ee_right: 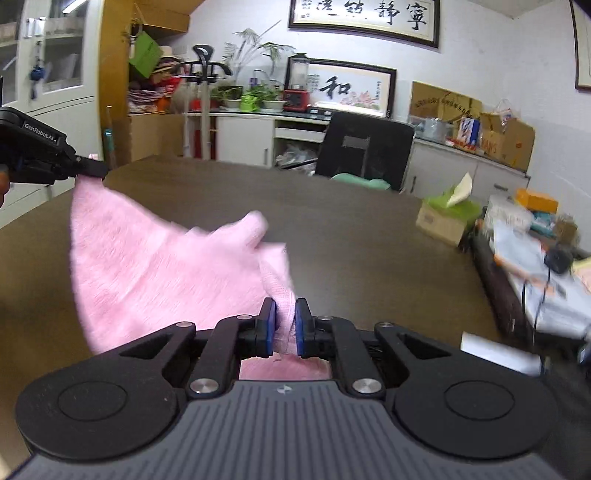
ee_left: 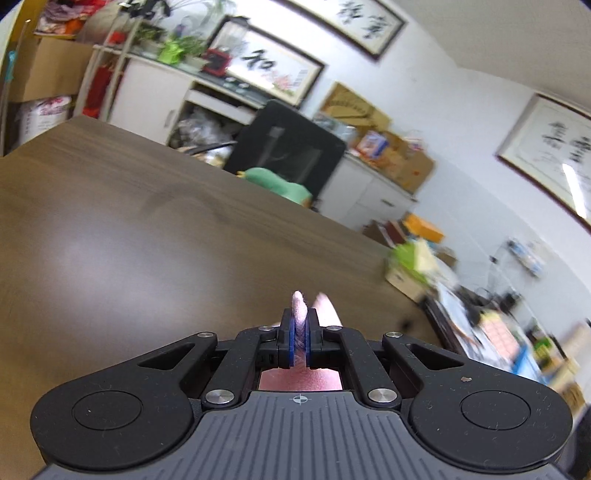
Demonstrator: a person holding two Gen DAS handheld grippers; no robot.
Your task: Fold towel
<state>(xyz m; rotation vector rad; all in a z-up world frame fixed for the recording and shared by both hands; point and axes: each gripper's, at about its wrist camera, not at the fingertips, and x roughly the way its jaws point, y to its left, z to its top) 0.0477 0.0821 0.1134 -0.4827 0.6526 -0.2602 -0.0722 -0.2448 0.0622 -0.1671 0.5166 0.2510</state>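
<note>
Towel hangs lifted between both clenched grippers, left gripper and right gripper, mid-fold; next likely calls for laying it flat on the table.

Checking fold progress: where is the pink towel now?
The pink towel hangs above the brown table, stretched between the left tool and right tool.

A cluttered office, probably

Framed calligraphy is being displayed above white cabinets, beside a black swivel chair and stacked cardboard boxes.
</note>
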